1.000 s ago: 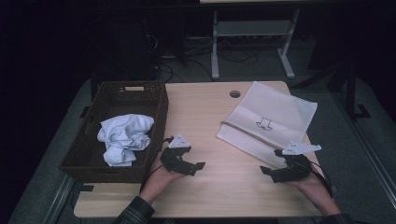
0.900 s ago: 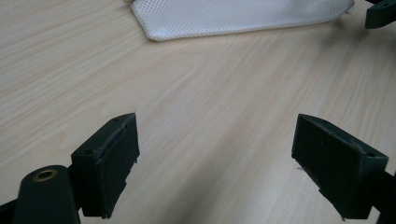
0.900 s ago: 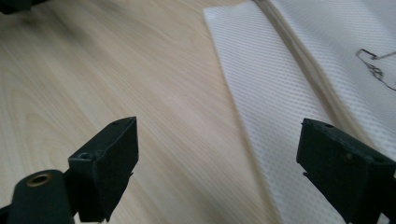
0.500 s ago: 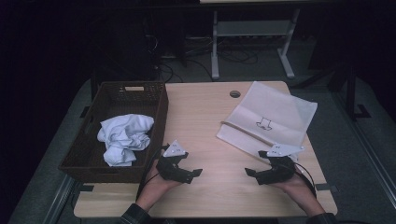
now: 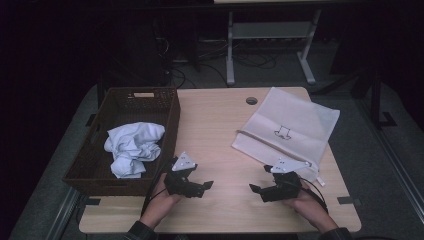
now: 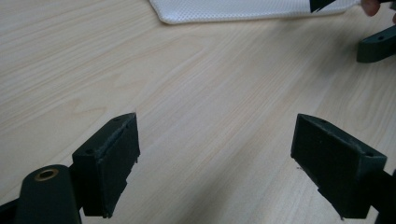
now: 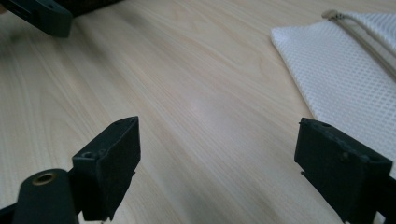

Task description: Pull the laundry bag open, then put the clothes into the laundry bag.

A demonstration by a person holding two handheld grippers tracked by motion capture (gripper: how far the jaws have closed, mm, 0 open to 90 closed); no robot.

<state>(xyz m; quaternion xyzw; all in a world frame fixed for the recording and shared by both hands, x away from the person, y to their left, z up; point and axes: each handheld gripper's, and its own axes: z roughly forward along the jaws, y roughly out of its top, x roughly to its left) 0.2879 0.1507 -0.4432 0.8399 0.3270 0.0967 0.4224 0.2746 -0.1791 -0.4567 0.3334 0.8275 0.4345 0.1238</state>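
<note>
Dim floor surrounds the wooden bench [image 5: 220, 120], where the right tool [image 5: 261, 189] has slid inward from the white mesh laundry bag [image 5: 290, 125] lying flat just beside it, both it and the left tool [image 5: 203, 187] spread and empty, so nothing looks grasped yet, while crumpled white cloth [image 5: 132, 147] sits in the wicker basket [image 5: 167, 107].

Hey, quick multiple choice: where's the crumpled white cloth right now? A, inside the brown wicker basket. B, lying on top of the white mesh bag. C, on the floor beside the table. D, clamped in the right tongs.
A: the high view shows the crumpled white cloth lying inside the brown wicker basket at the table's left, apart from the white mesh bag and both open tongs.
</note>
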